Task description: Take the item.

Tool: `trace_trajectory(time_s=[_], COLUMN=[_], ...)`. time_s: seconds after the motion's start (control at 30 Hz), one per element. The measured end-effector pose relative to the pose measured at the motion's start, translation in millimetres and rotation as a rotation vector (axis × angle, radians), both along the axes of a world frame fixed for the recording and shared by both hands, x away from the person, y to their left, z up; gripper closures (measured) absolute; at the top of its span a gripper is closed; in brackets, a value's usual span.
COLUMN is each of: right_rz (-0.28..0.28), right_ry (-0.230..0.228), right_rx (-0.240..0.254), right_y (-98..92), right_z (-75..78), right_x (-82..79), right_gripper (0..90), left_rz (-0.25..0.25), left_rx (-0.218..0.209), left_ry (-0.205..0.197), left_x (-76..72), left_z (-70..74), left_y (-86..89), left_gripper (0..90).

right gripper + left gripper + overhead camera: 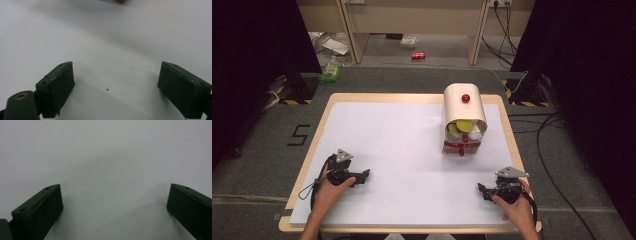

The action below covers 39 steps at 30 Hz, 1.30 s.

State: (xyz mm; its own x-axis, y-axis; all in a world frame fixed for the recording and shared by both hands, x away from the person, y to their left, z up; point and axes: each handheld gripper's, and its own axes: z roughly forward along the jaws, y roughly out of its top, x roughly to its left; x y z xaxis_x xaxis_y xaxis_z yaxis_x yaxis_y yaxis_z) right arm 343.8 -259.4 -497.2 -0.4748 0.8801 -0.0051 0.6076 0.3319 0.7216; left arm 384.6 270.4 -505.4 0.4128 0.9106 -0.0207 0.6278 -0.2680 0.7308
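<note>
both grippers, left gripper (pixel 362 175) and right gripper (pixel 483 190), rest wide and empty on the white surface (pixel 402 165); one cream bread box (pixel 463 117) with two red knobs stands beyond.

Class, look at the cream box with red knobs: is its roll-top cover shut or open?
Partly open: the roll-top box cover is raised, showing yellow pieces inside.

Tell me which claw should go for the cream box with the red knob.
Probably the right claw: it sits nearer the cream box at the table's far right, open and empty. The left claw, also open, lies farther across the white sheet.
</note>
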Motion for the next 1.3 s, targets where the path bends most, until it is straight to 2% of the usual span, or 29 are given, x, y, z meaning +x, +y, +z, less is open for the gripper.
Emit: trace_trajectory(time_s=[0.3,0.47,0.57,0.7,1.3], right_rz=[-0.003,0.013,0.014,0.012,0.003], right_ry=[0.004,0.015,0.020,-0.014,-0.051], right_rx=[0.003,-0.003,0.022,0.023,0.036], right_y=[0.5,-1.5,-3.5,-3.3,-0.6], right_z=[0.3,2.7,4.7,11.9,26.2], right_x=[0.0,2.1,2.1,1.9,3.7], right_gripper=[13.9,15.9,16.9,17.9,20.0], left_rz=[0.000,0.000,0.000,0.000,0.000], left_rx=[0.000,-0.001,-0.001,0.000,0.000], left_ry=[0.000,0.000,0.001,0.000,0.000], left_x=[0.0,0.0,0.1,0.0,0.1], left_z=[0.0,0.0,0.0,0.0,0.0], left_y=[0.0,0.1,0.1,0.0,0.0], left_gripper=[0.0,0.0,0.0,0.0,0.0])
